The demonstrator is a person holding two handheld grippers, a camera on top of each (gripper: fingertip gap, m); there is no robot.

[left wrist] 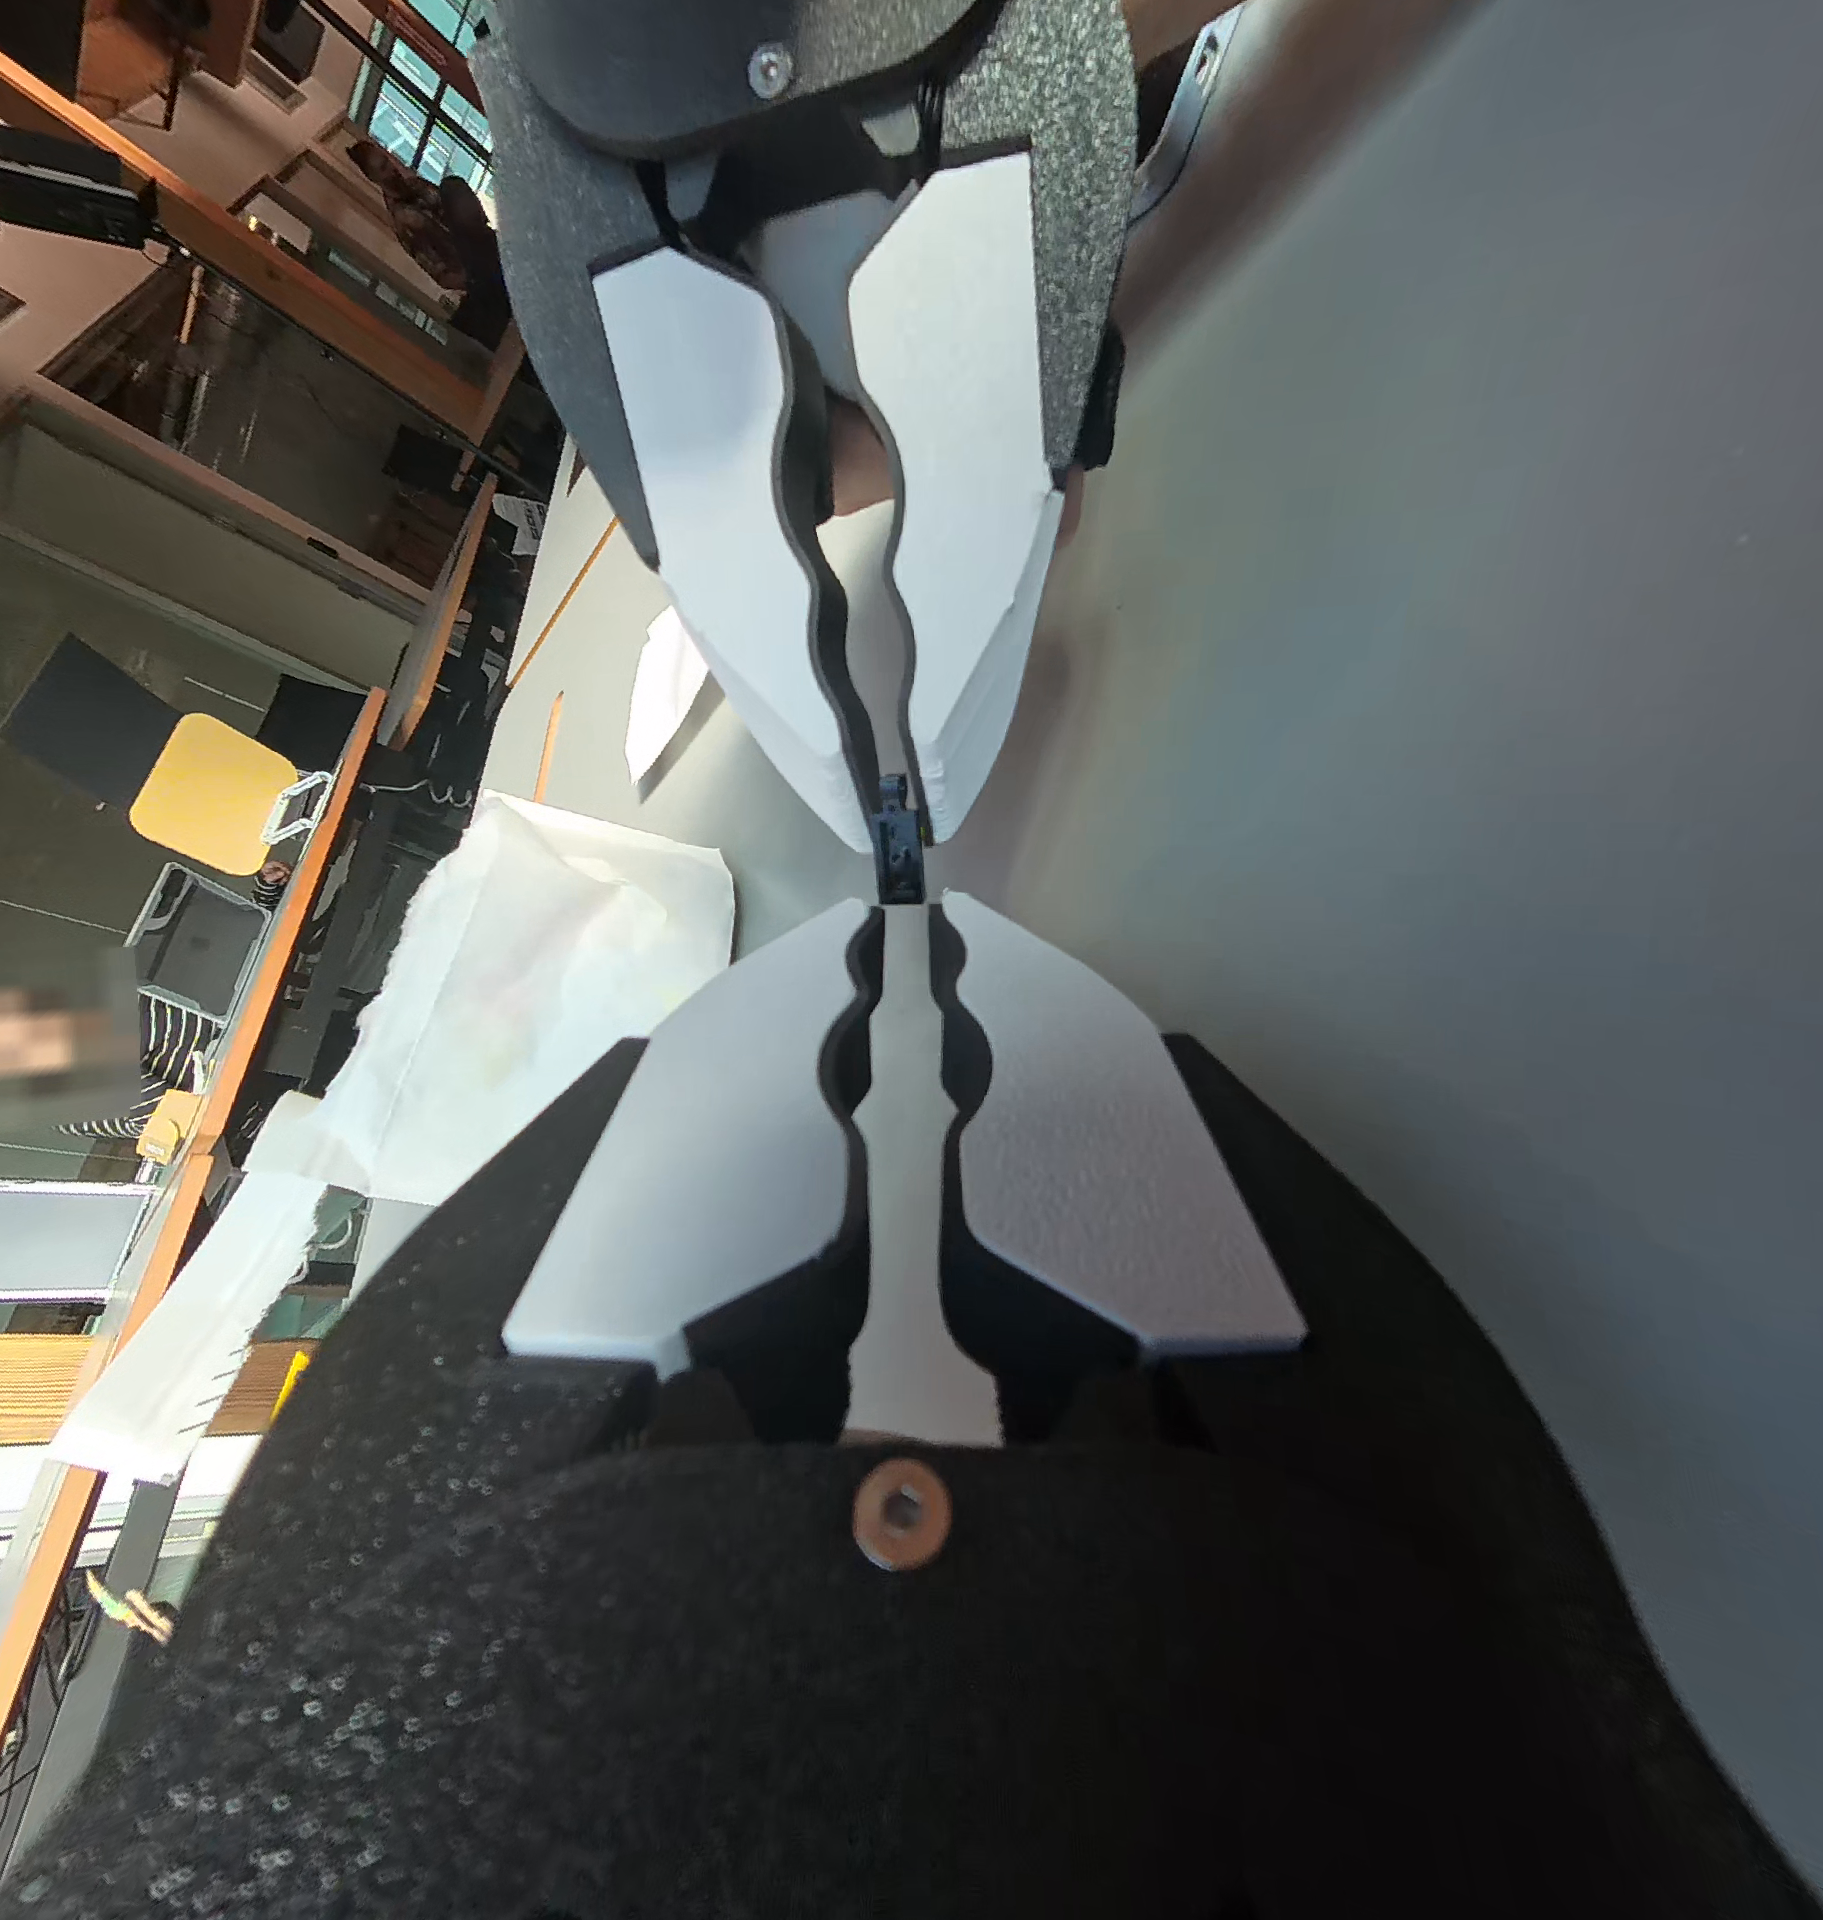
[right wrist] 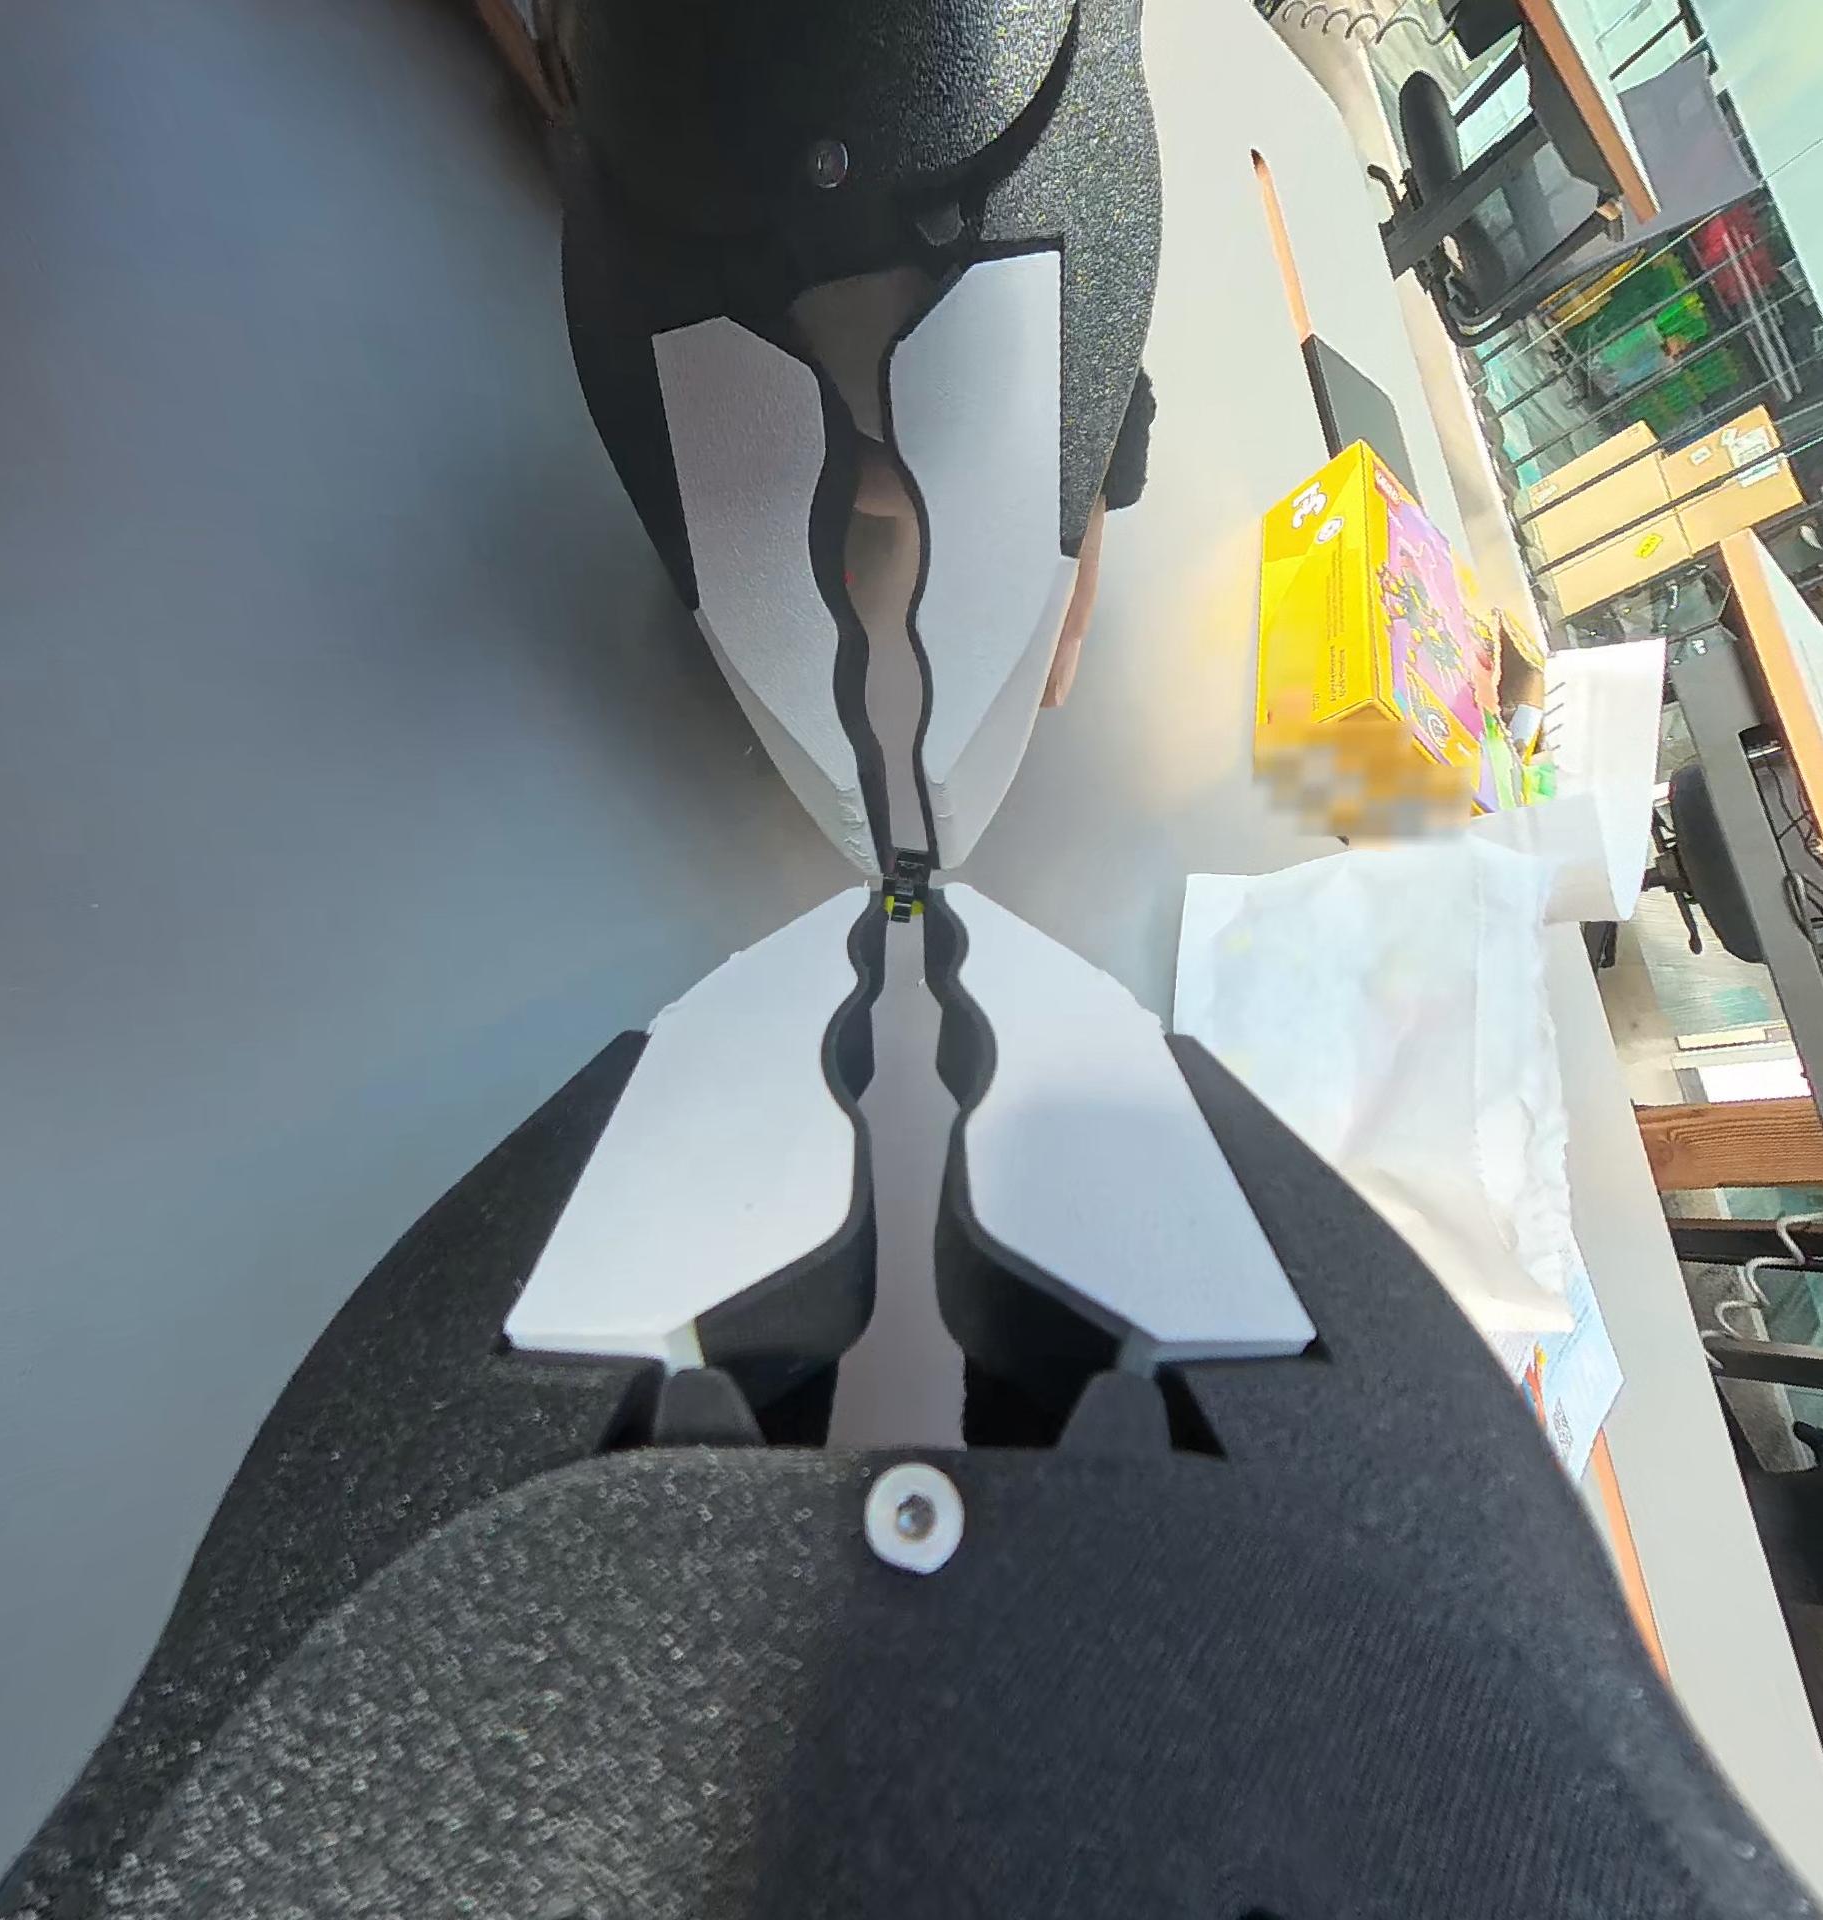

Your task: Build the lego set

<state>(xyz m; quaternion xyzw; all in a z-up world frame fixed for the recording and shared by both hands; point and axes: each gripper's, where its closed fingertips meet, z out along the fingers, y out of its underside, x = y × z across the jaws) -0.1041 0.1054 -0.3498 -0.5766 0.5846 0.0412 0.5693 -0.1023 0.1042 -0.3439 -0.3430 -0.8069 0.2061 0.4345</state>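
Observation:
My two grippers meet tip to tip above the grey table. A small black lego piece sits between them. In the left wrist view it lies mostly between the tips of my right gripper, and its near end reaches my left gripper. In the right wrist view the piece shows a yellow part and sits in the tips of my right gripper, with its far end at my left gripper. Both pairs of jaws are closed to a narrow gap around it.
A yellow lego box stands on the table to the right. A white bag lies beside it and also shows in the left wrist view. A printed booklet pokes out beneath it. Desks and chairs stand beyond the table edge. My left and right fingertips are right by each other.

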